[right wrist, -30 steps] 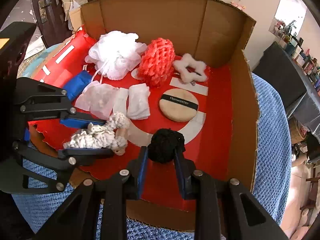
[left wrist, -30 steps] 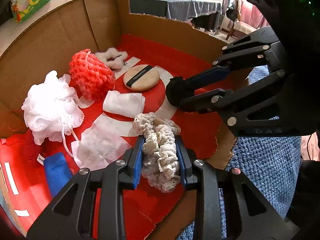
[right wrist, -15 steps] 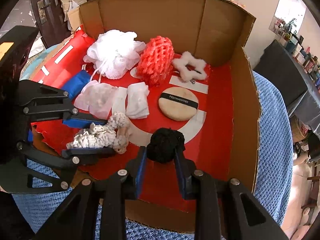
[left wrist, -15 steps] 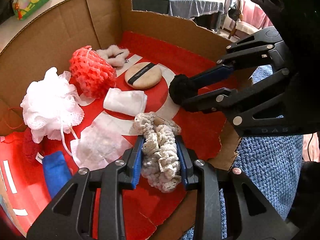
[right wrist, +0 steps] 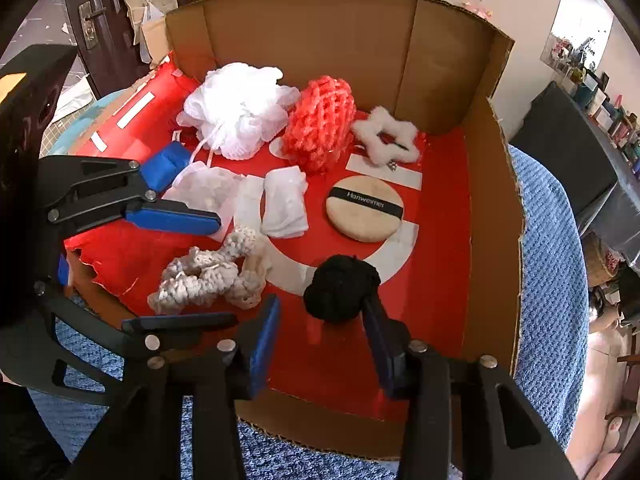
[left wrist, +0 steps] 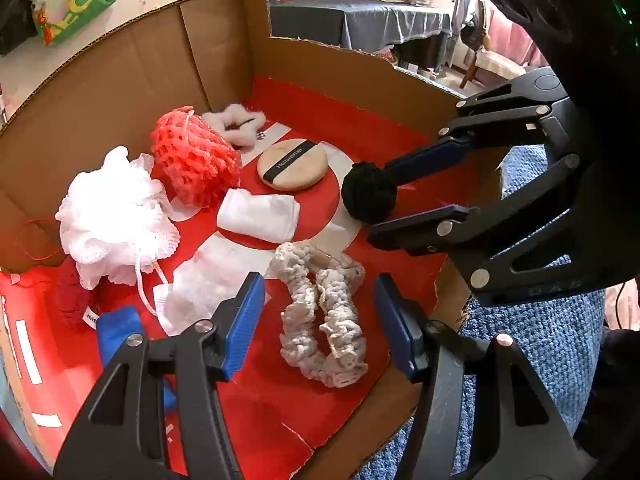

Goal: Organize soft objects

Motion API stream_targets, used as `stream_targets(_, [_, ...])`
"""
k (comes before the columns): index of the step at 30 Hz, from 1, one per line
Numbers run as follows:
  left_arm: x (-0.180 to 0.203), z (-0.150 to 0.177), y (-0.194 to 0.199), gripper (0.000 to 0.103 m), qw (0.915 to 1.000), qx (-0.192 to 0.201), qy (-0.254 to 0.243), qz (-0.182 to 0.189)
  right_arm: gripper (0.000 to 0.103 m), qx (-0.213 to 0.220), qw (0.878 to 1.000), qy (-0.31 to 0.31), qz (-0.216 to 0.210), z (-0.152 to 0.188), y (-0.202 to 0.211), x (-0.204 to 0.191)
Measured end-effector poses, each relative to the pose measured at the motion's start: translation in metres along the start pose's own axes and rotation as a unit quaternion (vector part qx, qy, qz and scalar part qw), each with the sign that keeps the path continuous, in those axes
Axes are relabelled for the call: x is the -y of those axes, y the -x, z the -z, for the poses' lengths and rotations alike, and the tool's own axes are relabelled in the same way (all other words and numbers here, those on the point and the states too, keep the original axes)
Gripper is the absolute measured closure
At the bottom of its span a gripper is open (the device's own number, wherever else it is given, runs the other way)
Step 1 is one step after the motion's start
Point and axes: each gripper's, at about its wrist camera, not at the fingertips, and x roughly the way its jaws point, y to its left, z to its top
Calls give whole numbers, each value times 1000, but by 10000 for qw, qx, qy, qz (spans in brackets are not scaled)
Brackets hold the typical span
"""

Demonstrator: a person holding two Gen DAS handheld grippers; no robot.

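Both grippers sit over the near edge of the cardboard box (right wrist: 304, 40), which has a red floor. Left gripper (left wrist: 320, 320): jaws have just been opening and now stand apart, with the cream crocheted scrunchie (left wrist: 324, 316) lying loose on the floor between the blue pads, clear of both. Right gripper (right wrist: 320, 332): jaws have likewise just been opening; the black scrunchie (right wrist: 340, 292) rests on the floor between them, lying against the right-hand pad and well clear of the left-hand one, no longer clamped. The two scrunchies lie side by side near the front of the box, apart from each other. Behind them: folded white cloth (right wrist: 286, 208), round beige powder puff (right wrist: 364, 214), white mesh pouch (right wrist: 206, 192), blue item (right wrist: 166, 166). Along the back wall: white bath pouf (right wrist: 236, 108), red mesh sponge (right wrist: 322, 124), white fluffy star scrunchie (right wrist: 386, 140). The box stands on a blue knitted cover (right wrist: 552, 264).
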Motion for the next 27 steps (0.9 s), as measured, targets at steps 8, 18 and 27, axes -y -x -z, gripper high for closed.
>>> stream_targets(8, [7, 2, 8, 44, 10000, 64, -2, -58, 54, 180, 9998, -95, -40, 1, 16, 1])
stream_targets(18, [5, 19, 62, 26, 9930, 864, 733, -338, 33, 802, 9961, -327, -178, 7, 54, 4])
stream_targets(27, [5, 41, 110, 14, 9673, 1700, 1523, -1104, 11, 1526, 9877, -323, -96, 14, 85, -10])
